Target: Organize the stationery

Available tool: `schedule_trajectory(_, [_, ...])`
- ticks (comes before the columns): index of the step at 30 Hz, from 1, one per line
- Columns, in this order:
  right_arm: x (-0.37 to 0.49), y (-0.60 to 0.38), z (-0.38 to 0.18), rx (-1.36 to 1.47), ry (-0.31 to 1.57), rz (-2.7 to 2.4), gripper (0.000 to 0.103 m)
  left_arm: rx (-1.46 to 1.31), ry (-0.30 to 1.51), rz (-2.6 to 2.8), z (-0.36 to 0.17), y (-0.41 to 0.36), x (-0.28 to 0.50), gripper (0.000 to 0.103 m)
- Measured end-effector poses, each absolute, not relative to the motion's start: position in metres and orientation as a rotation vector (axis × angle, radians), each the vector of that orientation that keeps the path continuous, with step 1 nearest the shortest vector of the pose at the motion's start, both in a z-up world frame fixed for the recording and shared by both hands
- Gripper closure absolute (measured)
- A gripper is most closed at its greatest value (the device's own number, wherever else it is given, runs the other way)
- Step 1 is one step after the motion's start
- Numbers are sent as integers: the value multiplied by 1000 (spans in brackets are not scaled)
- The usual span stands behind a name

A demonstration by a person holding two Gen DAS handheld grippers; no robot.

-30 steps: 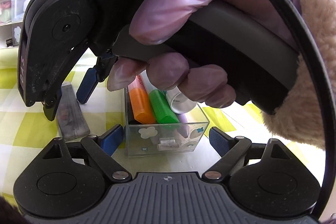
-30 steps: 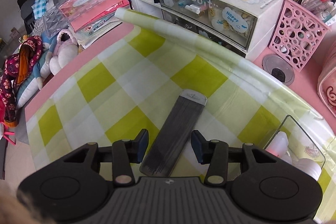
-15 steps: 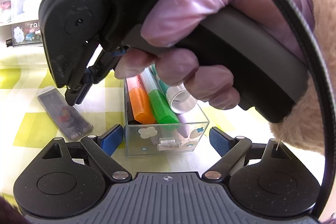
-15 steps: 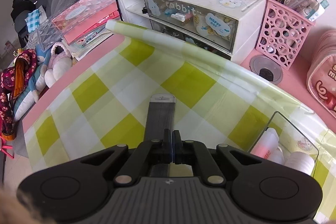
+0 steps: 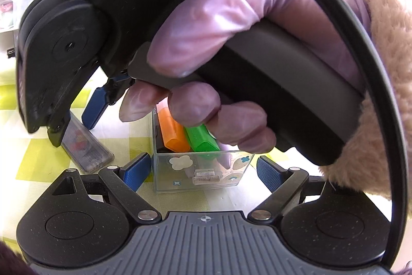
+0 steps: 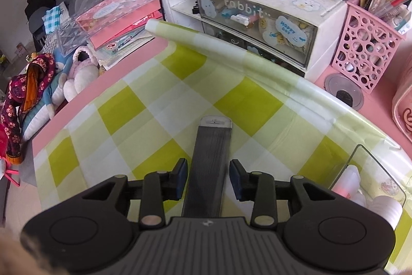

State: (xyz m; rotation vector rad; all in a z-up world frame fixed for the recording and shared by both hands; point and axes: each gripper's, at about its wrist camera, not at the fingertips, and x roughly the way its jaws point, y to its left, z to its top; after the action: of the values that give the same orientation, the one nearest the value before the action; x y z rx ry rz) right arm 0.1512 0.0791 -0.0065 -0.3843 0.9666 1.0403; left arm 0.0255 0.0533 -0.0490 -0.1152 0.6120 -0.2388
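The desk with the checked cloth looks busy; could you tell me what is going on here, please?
A person in purple gloves is tidying stationery with a handheld gripper in each hand. The left gripper brackets a clear box holding an orange marker and a green marker, pads not pressing it. The right gripper straddles a flat dark case lying on the cloth, jaws opening, not gripping.

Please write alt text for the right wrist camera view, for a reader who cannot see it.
The right gripper, its jaws opening, straddles a flat dark case lying on a yellow-and-white checked cloth. A clear box of stationery stands at the right edge, with white drawers and a pink pen basket behind.
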Motion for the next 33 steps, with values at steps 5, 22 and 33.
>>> schedule_trajectory(5, [148,78,-6,-406,943,1034,41,-114,613,-239,-49,53,26,17])
schedule_trajectory(22, [151,71,0,-342,931,1029,33,-117,613,-238,-48,54,27,17])
schedule_trajectory(33, [142,82,-9,-456,908,1084,24,-112,613,-237,-46,52,25,17])
